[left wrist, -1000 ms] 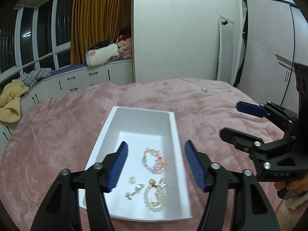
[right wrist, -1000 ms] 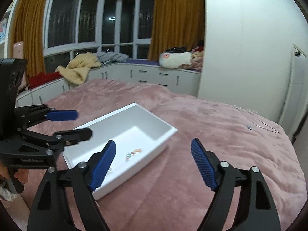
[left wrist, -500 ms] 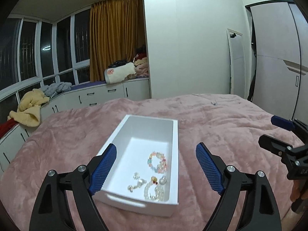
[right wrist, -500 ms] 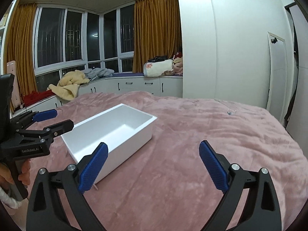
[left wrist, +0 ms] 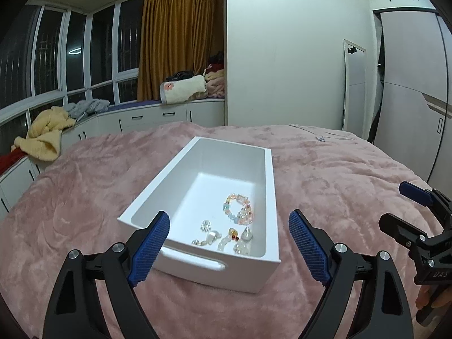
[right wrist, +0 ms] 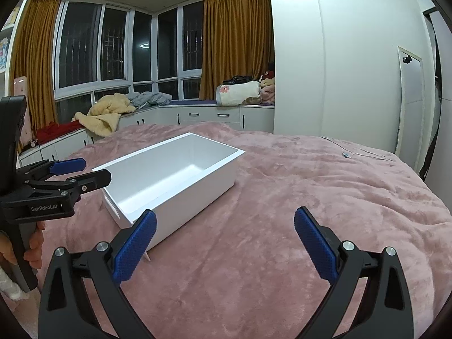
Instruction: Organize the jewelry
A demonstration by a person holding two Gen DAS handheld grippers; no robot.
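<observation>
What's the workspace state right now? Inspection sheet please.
Surface: pink blanket over the bed, rumpled.
Job's things: white box on the blanket; inside, near its front end, a pastel bracelet, a white bracelet and small charms.
Clutter: small white stick on the blanket by the box corner.
Grippers: left gripper and right gripper open, empty, above the blanket.
Cables: thin white cable at the far side.
Surroundings: curtains, windows, clothes on the cabinets.

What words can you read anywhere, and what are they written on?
"GenRobot.AI": on the black body of the left claw, seen in the right wrist view.
"UAS", or so it seems, since the letters are small and dim: on the black body of the right claw, seen in the left wrist view.
Nothing else is readable.
</observation>
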